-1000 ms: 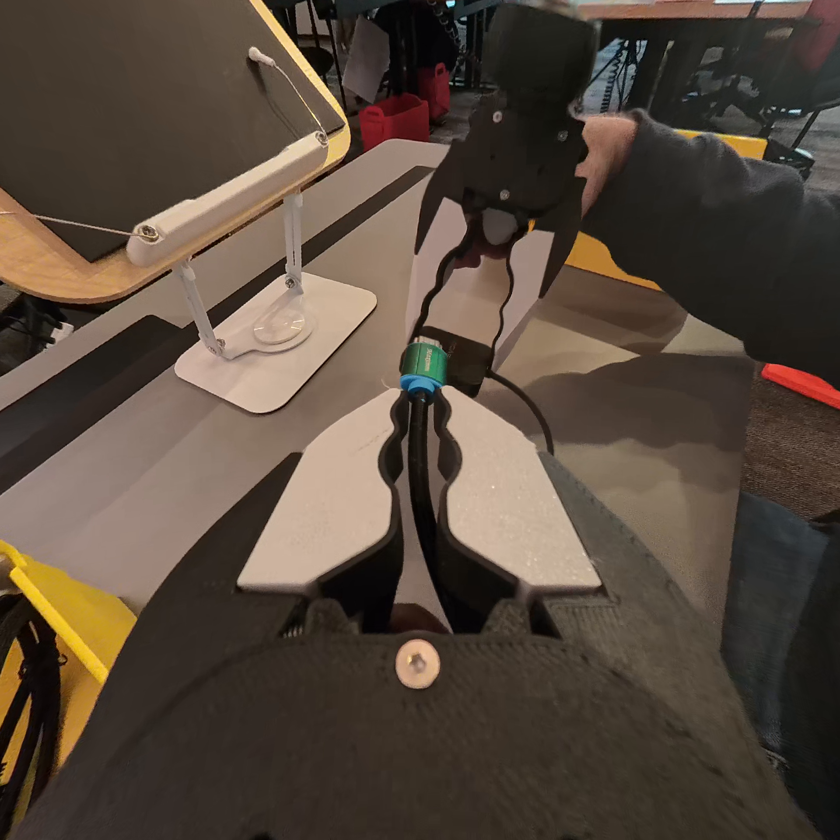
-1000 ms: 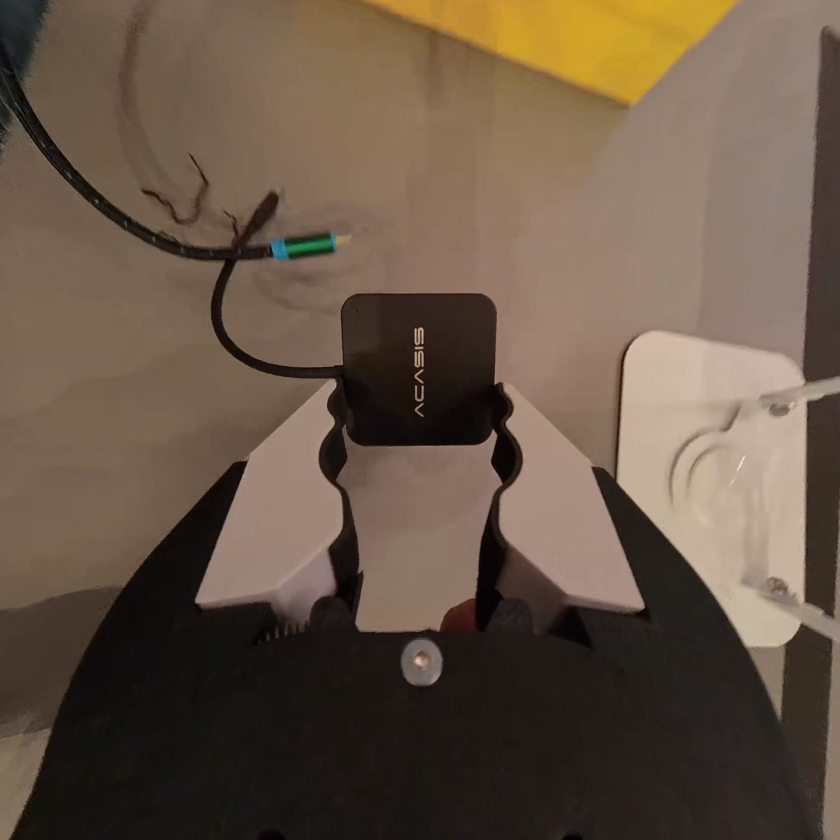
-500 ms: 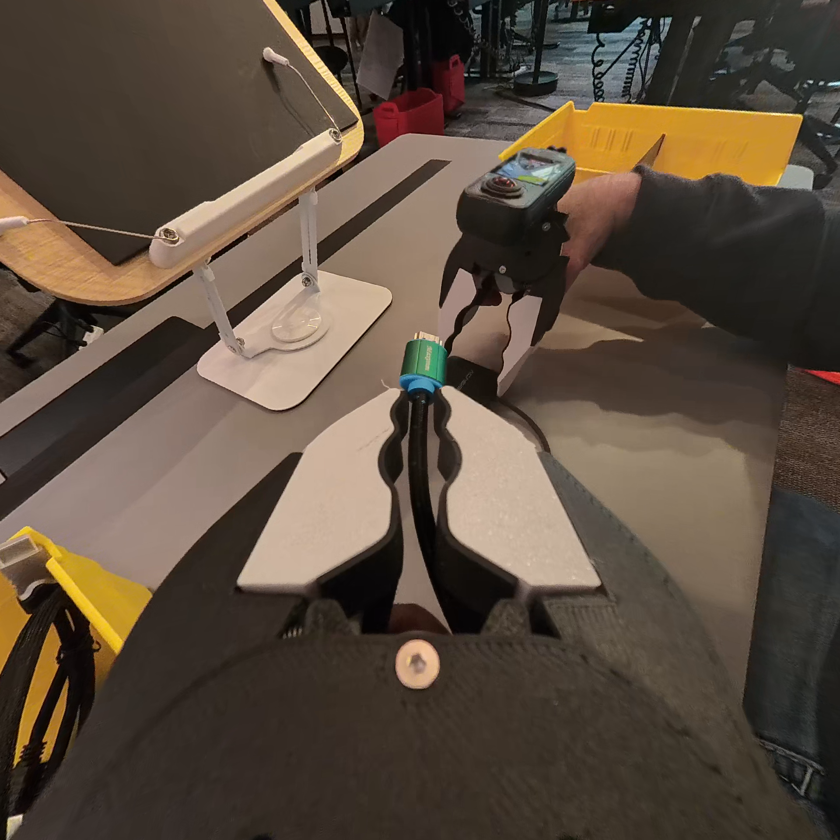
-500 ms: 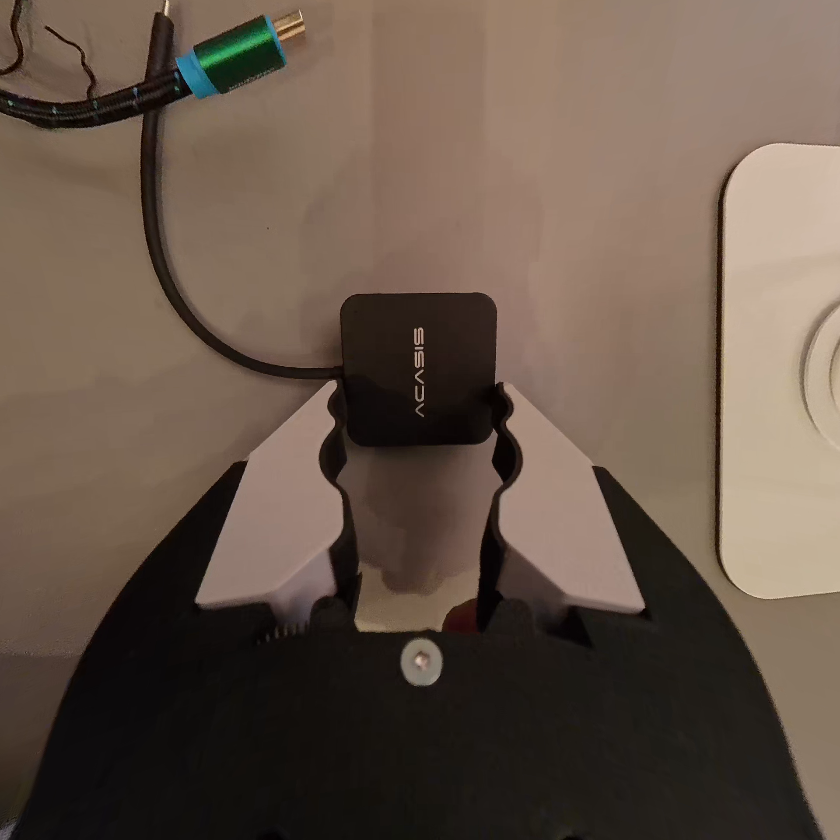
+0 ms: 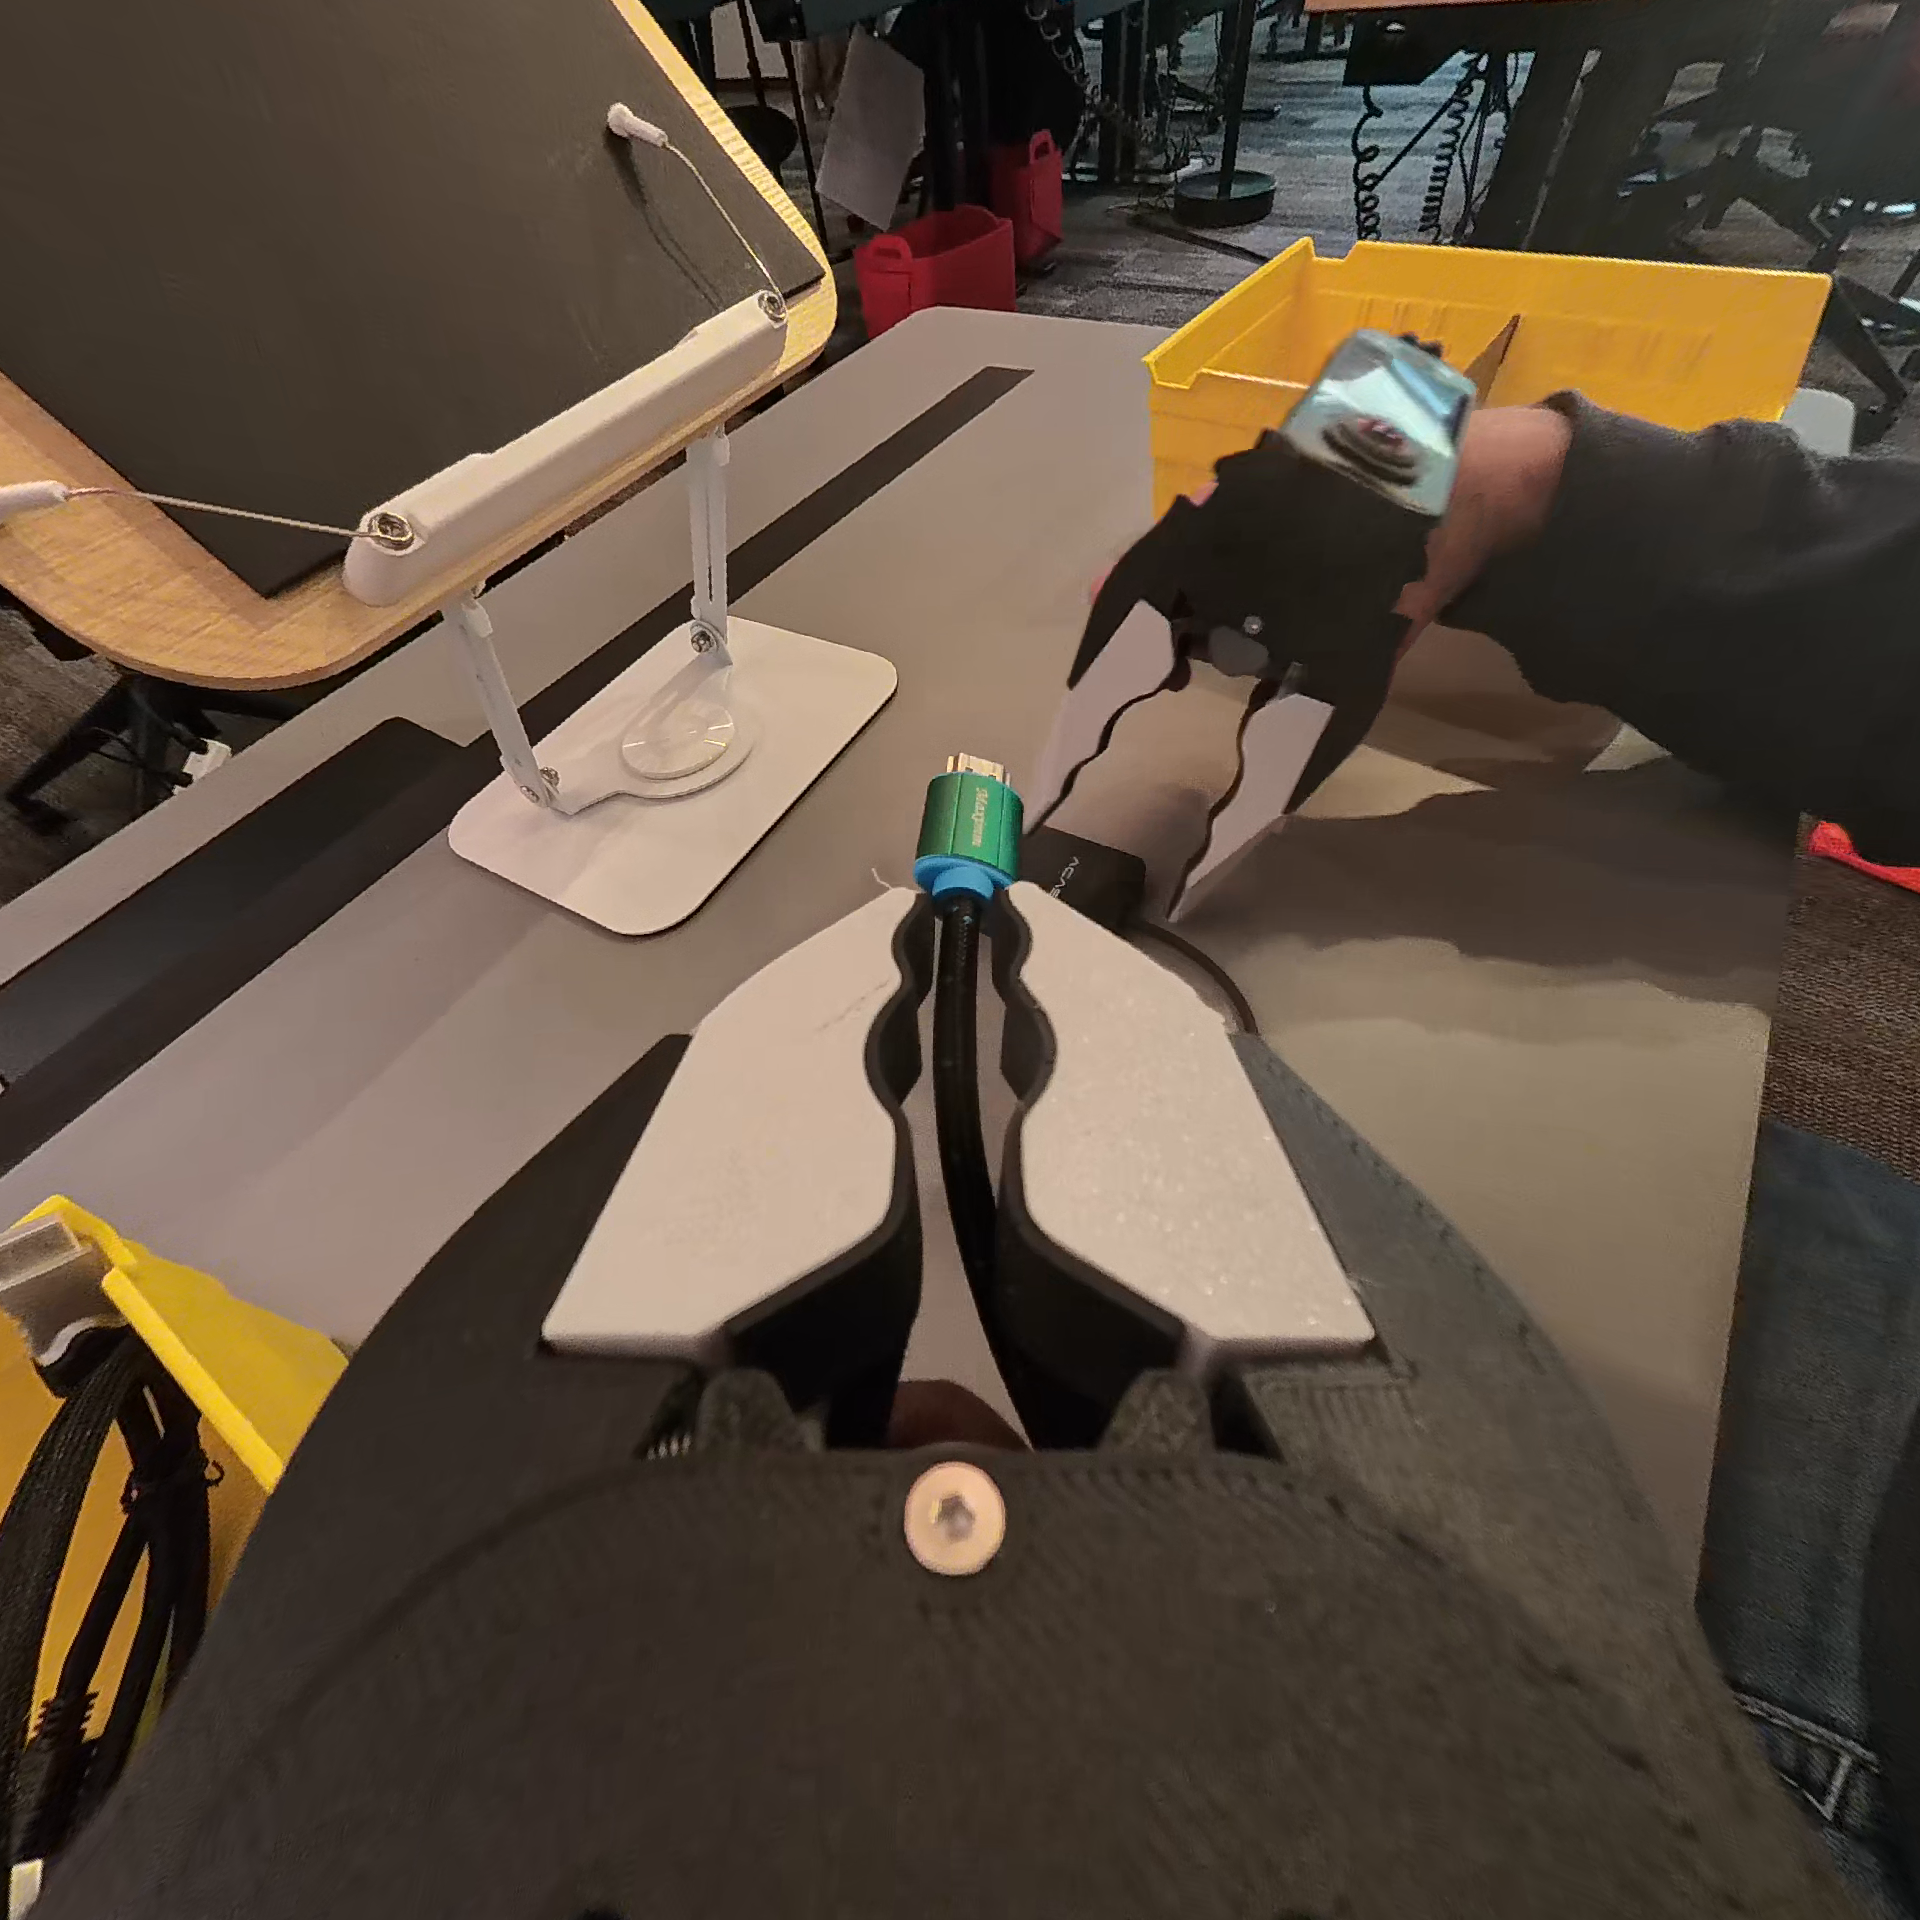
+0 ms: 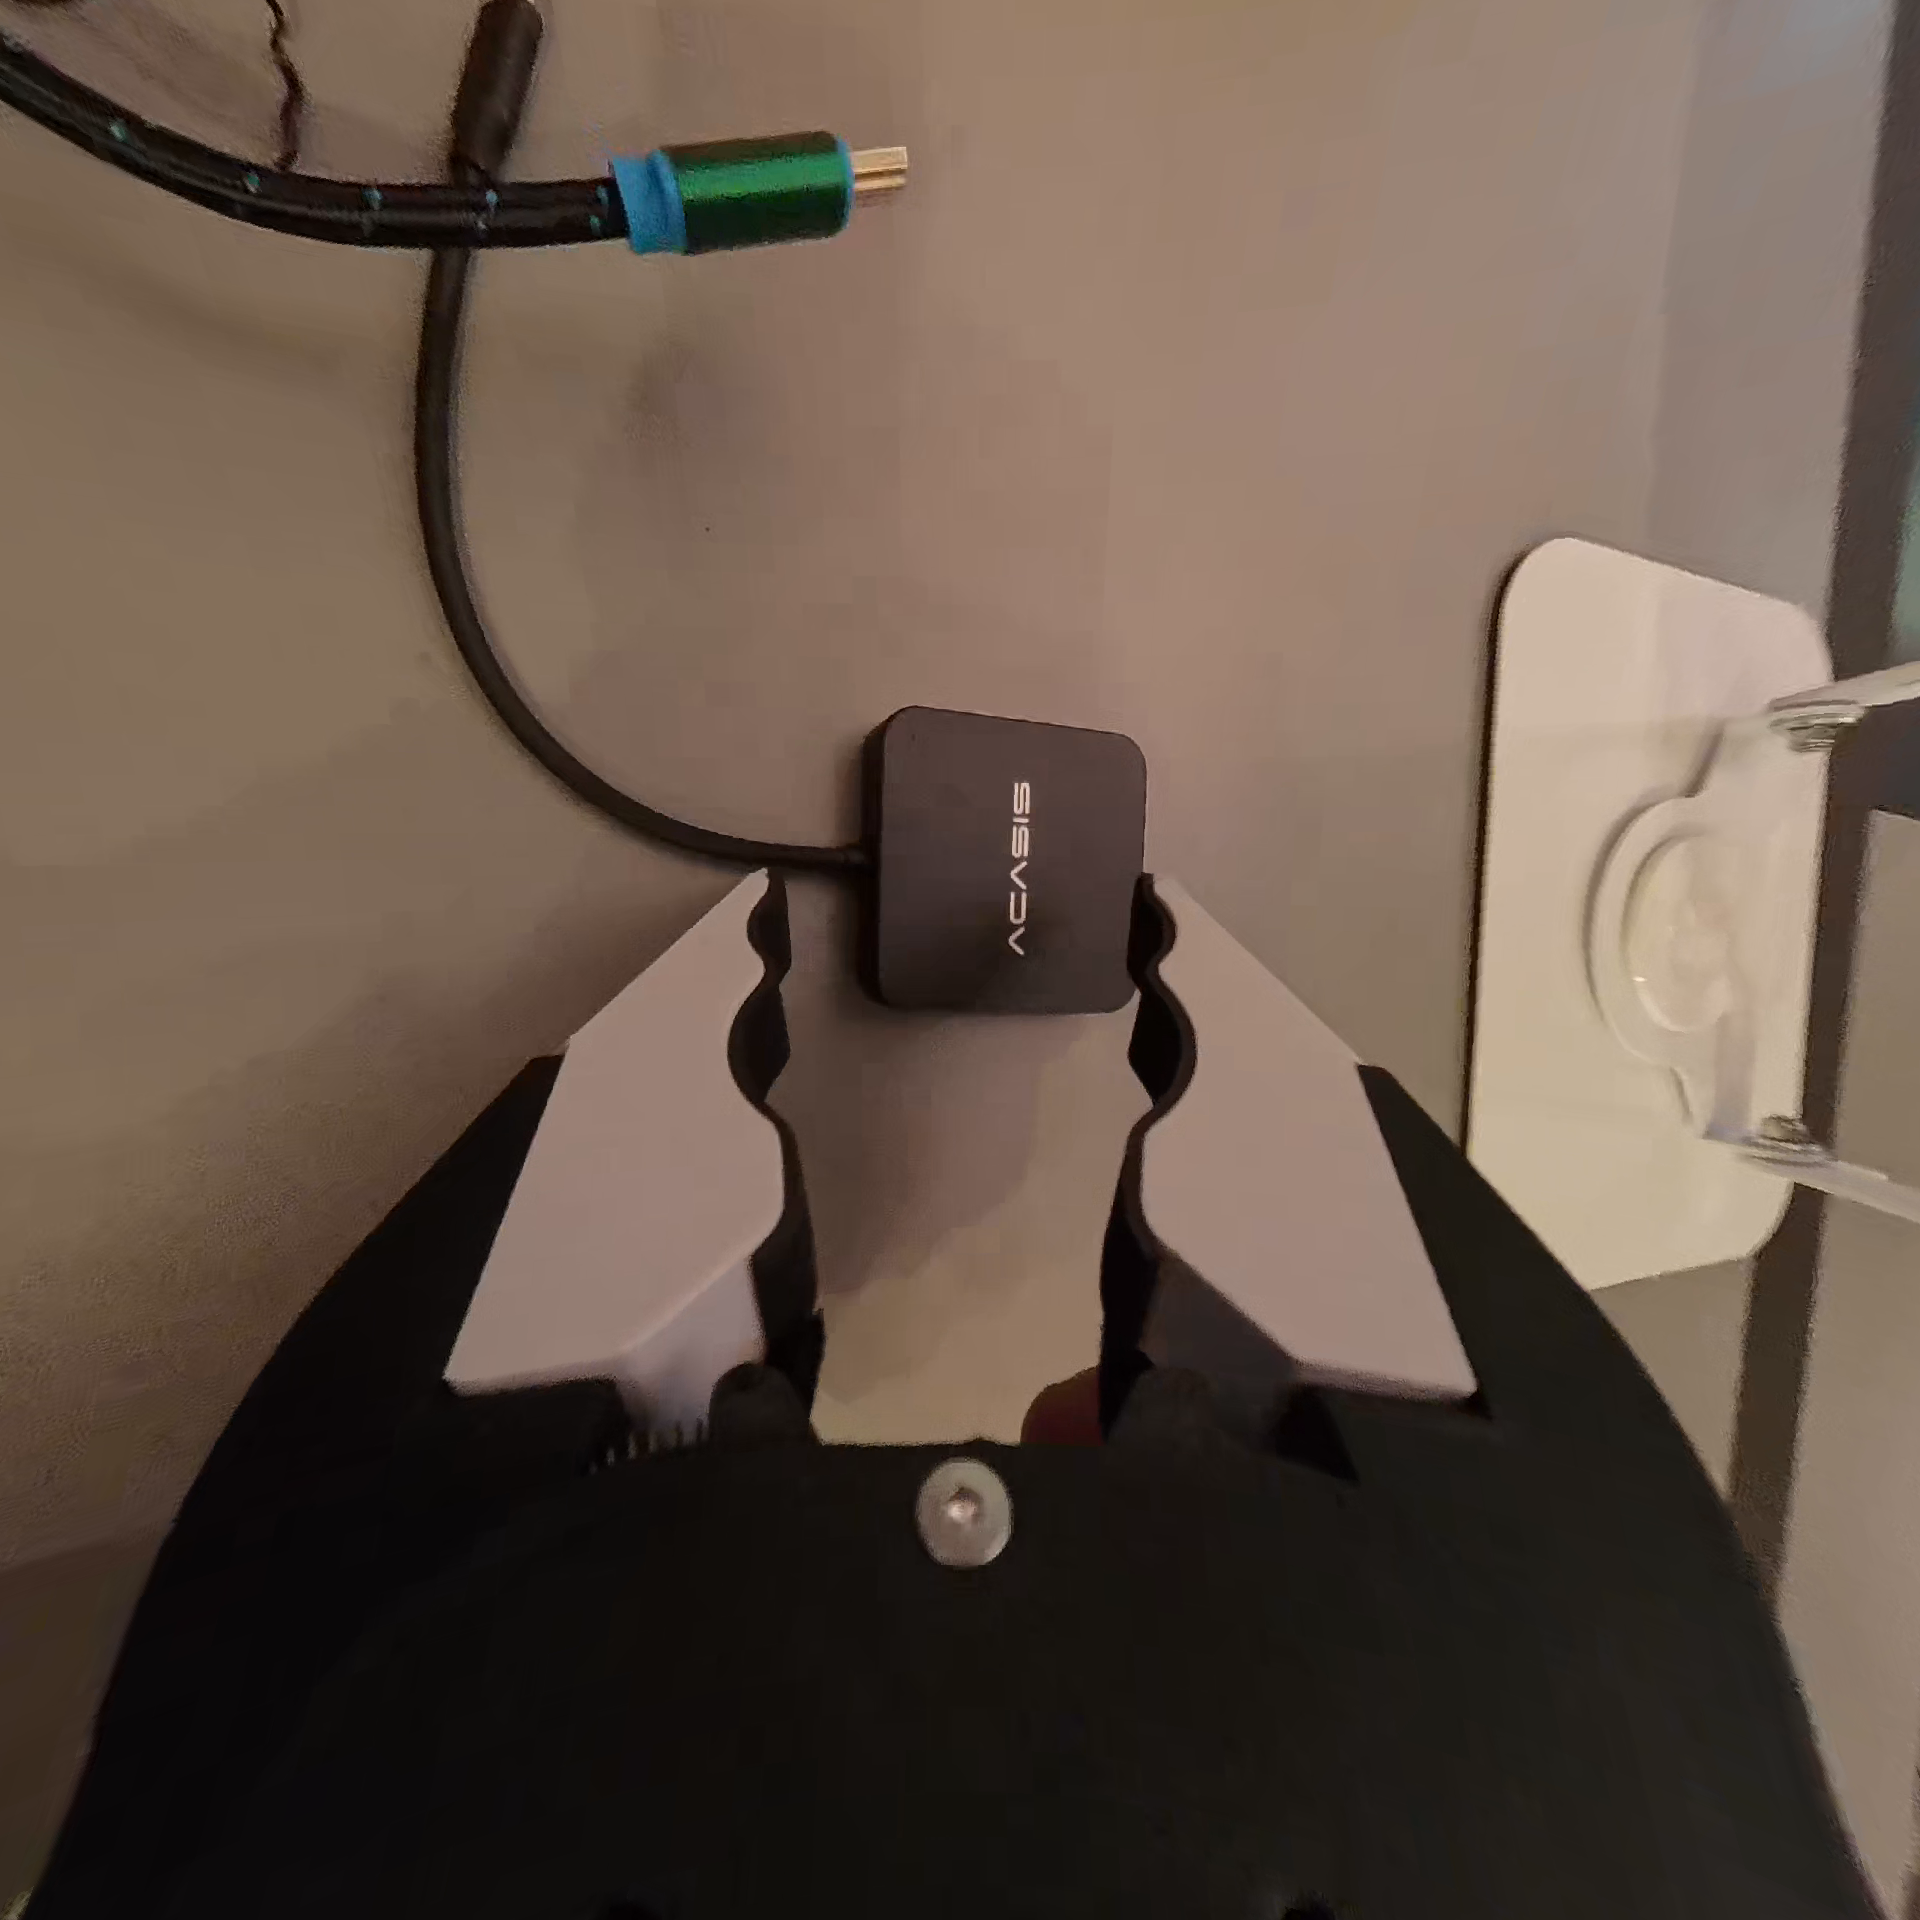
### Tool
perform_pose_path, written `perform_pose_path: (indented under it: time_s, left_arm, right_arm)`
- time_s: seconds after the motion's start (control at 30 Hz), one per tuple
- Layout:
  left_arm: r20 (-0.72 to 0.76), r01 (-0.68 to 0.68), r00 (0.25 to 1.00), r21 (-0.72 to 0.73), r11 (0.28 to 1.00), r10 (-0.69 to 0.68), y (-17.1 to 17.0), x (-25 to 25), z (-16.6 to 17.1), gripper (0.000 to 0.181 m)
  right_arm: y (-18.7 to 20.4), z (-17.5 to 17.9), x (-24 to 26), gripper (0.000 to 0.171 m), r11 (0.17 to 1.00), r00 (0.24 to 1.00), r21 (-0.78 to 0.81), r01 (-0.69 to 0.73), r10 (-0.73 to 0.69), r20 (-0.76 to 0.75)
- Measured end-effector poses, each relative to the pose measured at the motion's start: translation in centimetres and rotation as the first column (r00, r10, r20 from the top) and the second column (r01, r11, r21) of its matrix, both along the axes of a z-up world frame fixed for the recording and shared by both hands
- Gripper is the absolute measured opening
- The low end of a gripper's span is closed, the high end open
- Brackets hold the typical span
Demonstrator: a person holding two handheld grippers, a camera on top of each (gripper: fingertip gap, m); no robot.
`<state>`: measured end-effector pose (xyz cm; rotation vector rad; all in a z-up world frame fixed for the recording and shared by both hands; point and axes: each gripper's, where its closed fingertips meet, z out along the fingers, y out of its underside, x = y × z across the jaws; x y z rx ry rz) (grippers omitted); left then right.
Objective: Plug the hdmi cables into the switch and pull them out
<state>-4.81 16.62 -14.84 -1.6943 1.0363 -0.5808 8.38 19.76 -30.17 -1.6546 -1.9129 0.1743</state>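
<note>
While the left gripper (image 5: pixel 961 914) clamps the cable (image 5: pixel 961 1049), its green plug (image 6: pixel 748 192) points frame-right, upper left of the switch (image 6: pixel 1003 857) between the right gripper (image 6: pixel 956 904)'s parted fingers.

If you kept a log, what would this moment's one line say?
left gripper: shut on cable | green plug: free, not in switch | right gripper: open, straddling switch on table

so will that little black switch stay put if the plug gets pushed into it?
Probably not unaided. The switch looks small, light and flat on the smooth table, so it would likely slide. Its thin attached lead curves loosely, offering little anchoring.
</note>
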Motion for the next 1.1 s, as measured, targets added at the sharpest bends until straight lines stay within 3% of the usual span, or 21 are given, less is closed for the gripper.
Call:
perform_pose_path:
  time_s: [0.1,0.23,0.4,0.6,0.67,0.87,1.1]
  left_arm:
    - [0.003,0.001,1.0,0.001,1.0,-0.001,0.0,0.0,0.1,0.01]
    - [0.0,0.005,1.0,0.0,1.0,-0.005,-0.1,0.1,0.0,0.01]
    - [0.003,0.004,1.0,0.011,1.0,-0.004,-0.3,0.0,0.5,0.009]
    - [0.009,0.004,1.0,0.009,1.0,-0.004,-0.2,0.0,0.6,0.009]
    - [0.006,0.007,1.0,0.009,1.0,-0.007,-0.3,0.1,0.5,0.009]
    - [0.008,0.005,1.0,0.021,1.0,-0.006,-0.4,-0.1,1.1,0.009]
    - [0.025,-0.001,1.0,0.038,0.999,0.0,-0.4,-0.5,2.1,0.009]
  right_arm:
    - [0.2,-0.6,0.2,0.058,0.998,0.999,0.06,0.024,-0.026,0.03]
    - [0.7,-1.1,-0.3,0.024,0.996,0.999,0.075,0.05,-0.049,-0.025]
    - [0.7,-0.4,-0.8,0.021,0.987,0.997,0.156,0.033,-0.022,-0.072]
    - [-4.6,-0.8,-2.2,0.023,0.982,0.982,-0.007,-0.188,0.188,-0.014]
    - [-4.8,-1.6,-2.6,0.006,0.978,0.979,-0.052,-0.202,0.203,0.021]
    - [-5.0,-1.7,-3.3,0.003,0.959,0.981,-0.213,-0.186,0.192,0.009]
    - [-4.2,1.8,-3.8,0.0,0.944,0.961,-0.293,-0.151,0.071,-0.267]
